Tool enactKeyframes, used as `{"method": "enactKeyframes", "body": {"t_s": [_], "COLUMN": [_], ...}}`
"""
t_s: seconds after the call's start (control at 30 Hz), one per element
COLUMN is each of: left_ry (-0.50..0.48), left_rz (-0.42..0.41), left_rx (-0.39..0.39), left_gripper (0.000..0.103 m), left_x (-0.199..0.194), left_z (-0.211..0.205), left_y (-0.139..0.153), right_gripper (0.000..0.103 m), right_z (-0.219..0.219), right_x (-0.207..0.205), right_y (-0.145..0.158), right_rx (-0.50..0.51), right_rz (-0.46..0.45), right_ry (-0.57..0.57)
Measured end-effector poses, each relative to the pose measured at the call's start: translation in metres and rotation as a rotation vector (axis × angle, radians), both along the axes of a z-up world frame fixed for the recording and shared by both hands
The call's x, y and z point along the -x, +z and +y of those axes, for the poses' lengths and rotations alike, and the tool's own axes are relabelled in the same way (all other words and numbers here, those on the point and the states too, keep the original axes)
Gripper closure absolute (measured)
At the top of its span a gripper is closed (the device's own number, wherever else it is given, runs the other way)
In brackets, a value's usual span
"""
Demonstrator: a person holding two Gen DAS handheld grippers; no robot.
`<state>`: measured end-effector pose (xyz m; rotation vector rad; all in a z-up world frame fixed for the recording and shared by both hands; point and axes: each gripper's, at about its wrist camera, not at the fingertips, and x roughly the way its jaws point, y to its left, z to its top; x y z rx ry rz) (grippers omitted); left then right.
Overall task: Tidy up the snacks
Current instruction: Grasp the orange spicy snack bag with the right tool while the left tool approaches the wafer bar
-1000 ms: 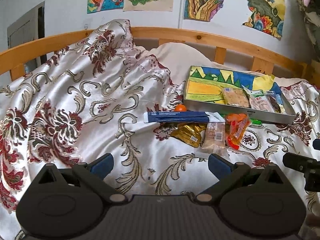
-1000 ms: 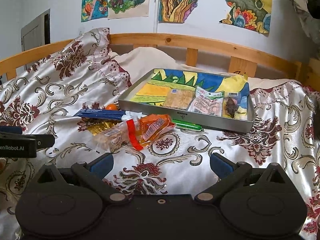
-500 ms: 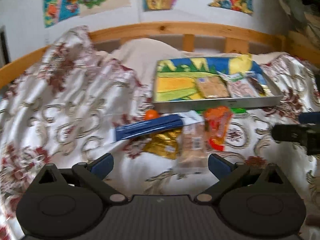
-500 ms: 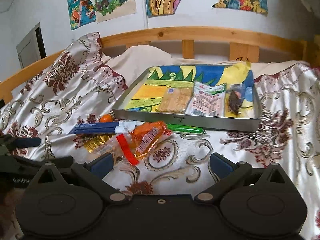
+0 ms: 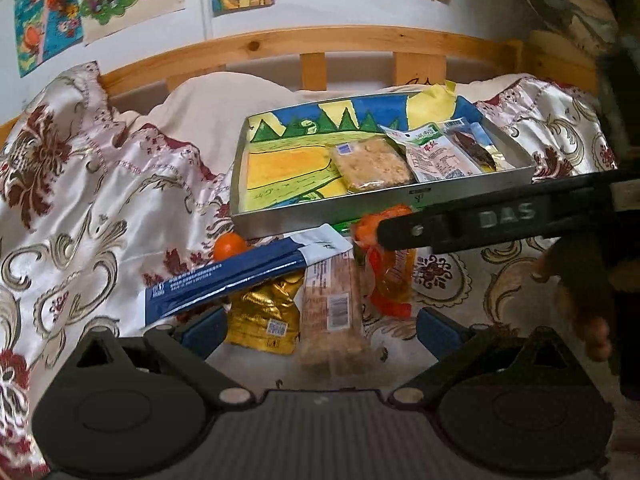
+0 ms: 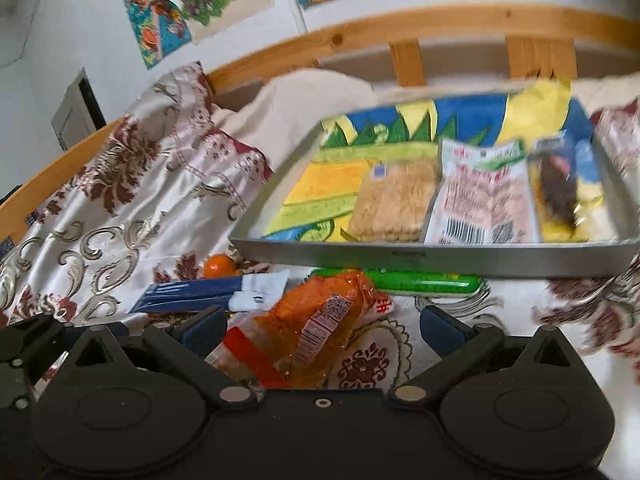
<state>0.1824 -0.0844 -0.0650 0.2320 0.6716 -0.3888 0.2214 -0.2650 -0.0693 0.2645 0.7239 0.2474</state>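
left gripper (image 5: pixel 320 326): jaws spread wide, nothing between the blue pads; low over the snack pile in front of the tray, the clear biscuit pack and the gold pouch lying in the gap.
right gripper (image 6: pixel 322 326): jaws spread wide, not clamped; the orange packet sits between the pads, contact with them cannot be told. in the left wrist view it shows as a black bar (image 5: pixel 480 222) crossing just in front of the tray.
hand (image 5: pixel 580 292): dark, at the right edge in the left wrist view, below the black bar.
tray (image 5: pixel 400 210): shallow metal tray on the patterned bedspread (image 5: pixel 100 208), lined with a painted landscape sheet.
inside tray: cracker pack (image 5: pixel 370 164) at middle front; white-and-green sachet (image 5: pixel 436 152) just right of it; dark snack in a clear wrapper (image 5: pixel 474 146) at the right end.
in front of tray: green stick pack (image 6: pixel 420 282) along the front wall.
front-left of tray: small orange fruit (image 5: pixel 229 245); blue-and-white long packet (image 5: pixel 240 276) lying slantwise.
pile further out from tray: gold pouch (image 5: pixel 266 316) partly under the blue packet; clear biscuit pack (image 5: pixel 334 312) beside it; orange packet (image 6: pixel 308 328) to the right, partly over the biscuit pack.
behind tray: cream pillow (image 5: pixel 224 104), wooden bed rail (image 5: pixel 280 46), drawings on the wall (image 5: pixel 52 12).
note: right wrist view is motion-blurred.
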Motion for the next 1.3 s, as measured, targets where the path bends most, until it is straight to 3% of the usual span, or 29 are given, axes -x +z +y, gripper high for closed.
{"method": "enactKeyframes", "body": {"t_s": [0.13,0.23,0.33,0.5,0.9,1.1,1.17,1.23,1.3], "left_ry": [0.002,0.026,0.028,0.024,0.036,0.046,0.055,0.055,0.058], "left_rz": [0.002,0.0,0.013,0.004,0.038,0.078,0.09,0.101,0.111], "left_rx": [0.014,0.036,0.038,0.018,0.074,0.06,0.059,0.063,0.052], "left_gripper": [0.001,0.001,0.001,0.001,0.014,0.019,0.02,0.024,0.035], "left_x": [-0.007,-0.01,-0.013,-0.015,-0.024,-0.03,-0.033,-0.036,-0.04], "left_z": [0.003,0.006,0.005,0.0,-0.01,-0.019,-0.022,-0.023,-0.025], "left_y": [-0.002,-0.003,-0.005,-0.005,-0.004,-0.01,-0.01,-0.01,-0.011], "right_gripper": [0.001,0.001,0.01,0.044,0.051,0.053,0.053,0.053,0.053], "right_z": [0.001,0.005,0.003,-0.005,-0.03,-0.054,-0.057,-0.06,-0.061], "right_x": [-0.02,-0.029,-0.033,-0.034,-0.006,0.01,0.017,0.024,0.028], "right_y": [-0.01,-0.013,-0.019,-0.027,0.0,0.017,0.025,0.035,0.04], "right_rx": [-0.082,-0.051,-0.03,-0.048,-0.069,-0.131,-0.11,-0.098,-0.078], "right_rz": [0.036,0.046,0.073,0.112,0.145,0.167,0.154,0.132,0.122], "right_ry": [-0.001,-0.016,-0.046,-0.059,-0.034,-0.054,-0.049,-0.035,-0.015]}}
